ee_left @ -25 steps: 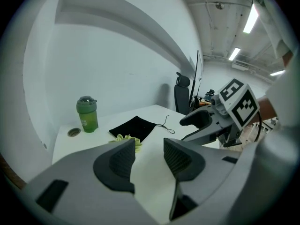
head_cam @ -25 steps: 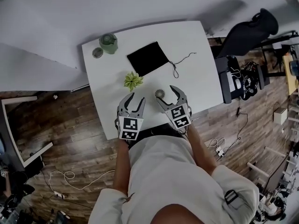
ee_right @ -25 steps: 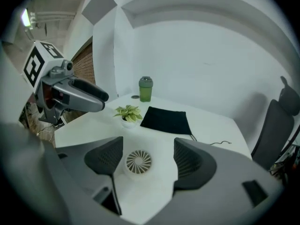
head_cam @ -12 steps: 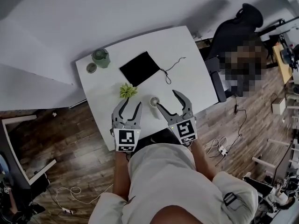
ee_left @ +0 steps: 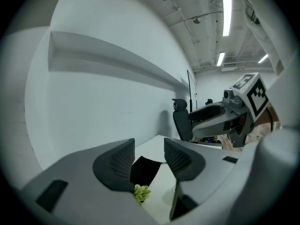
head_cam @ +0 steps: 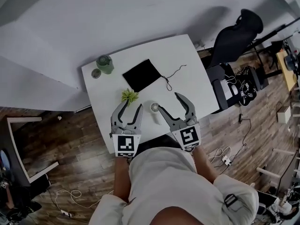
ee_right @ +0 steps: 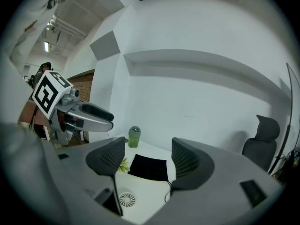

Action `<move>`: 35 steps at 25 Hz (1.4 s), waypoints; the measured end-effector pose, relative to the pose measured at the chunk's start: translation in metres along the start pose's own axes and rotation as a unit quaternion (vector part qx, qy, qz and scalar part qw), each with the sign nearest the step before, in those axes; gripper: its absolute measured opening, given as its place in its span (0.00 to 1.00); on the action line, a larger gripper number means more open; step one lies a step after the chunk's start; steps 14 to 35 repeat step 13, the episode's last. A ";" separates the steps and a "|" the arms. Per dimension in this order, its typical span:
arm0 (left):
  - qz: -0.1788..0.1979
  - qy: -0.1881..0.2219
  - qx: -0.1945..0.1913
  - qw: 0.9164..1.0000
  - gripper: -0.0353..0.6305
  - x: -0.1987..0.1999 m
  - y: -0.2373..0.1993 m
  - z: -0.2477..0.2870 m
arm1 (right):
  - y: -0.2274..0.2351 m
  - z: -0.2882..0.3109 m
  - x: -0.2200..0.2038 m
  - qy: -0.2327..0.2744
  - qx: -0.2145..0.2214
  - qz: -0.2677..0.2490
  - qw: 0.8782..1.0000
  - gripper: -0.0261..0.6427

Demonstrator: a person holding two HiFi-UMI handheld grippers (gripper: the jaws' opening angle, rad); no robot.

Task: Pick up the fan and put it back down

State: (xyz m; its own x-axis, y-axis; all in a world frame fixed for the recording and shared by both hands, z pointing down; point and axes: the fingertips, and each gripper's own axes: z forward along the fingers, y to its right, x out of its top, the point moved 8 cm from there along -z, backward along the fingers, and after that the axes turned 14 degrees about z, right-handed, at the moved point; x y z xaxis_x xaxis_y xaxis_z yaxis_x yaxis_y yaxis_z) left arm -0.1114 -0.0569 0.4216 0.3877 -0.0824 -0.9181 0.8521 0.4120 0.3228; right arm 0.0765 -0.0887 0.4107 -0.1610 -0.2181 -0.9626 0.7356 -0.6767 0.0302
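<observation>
Change: both raised; right gripper [head_cam: 168, 102] jaws lately narrowed, apart, nothing held | left gripper [head_cam: 131, 105] jaws apart, empty | fan [head_cam: 154, 107] seen on table [head_cam: 187, 69], mid-frame | pickup judged not yet made

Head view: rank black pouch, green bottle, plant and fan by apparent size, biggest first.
1. black pouch, clearly largest
2. green bottle and plant, which look about alike, so not ranked
3. fan, smallest
</observation>
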 end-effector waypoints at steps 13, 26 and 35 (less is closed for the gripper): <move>0.022 -0.019 0.046 0.999 0.33 0.035 0.040 -0.015 | 0.019 -0.032 0.005 0.041 0.050 0.010 0.998 0.50; 0.022 -0.019 0.046 0.999 0.33 0.035 0.040 -0.015 | 0.019 -0.032 0.005 0.041 0.050 0.010 0.998 0.50; 0.022 -0.019 0.046 0.999 0.33 0.035 0.040 -0.015 | 0.019 -0.032 0.005 0.041 0.050 0.010 0.998 0.50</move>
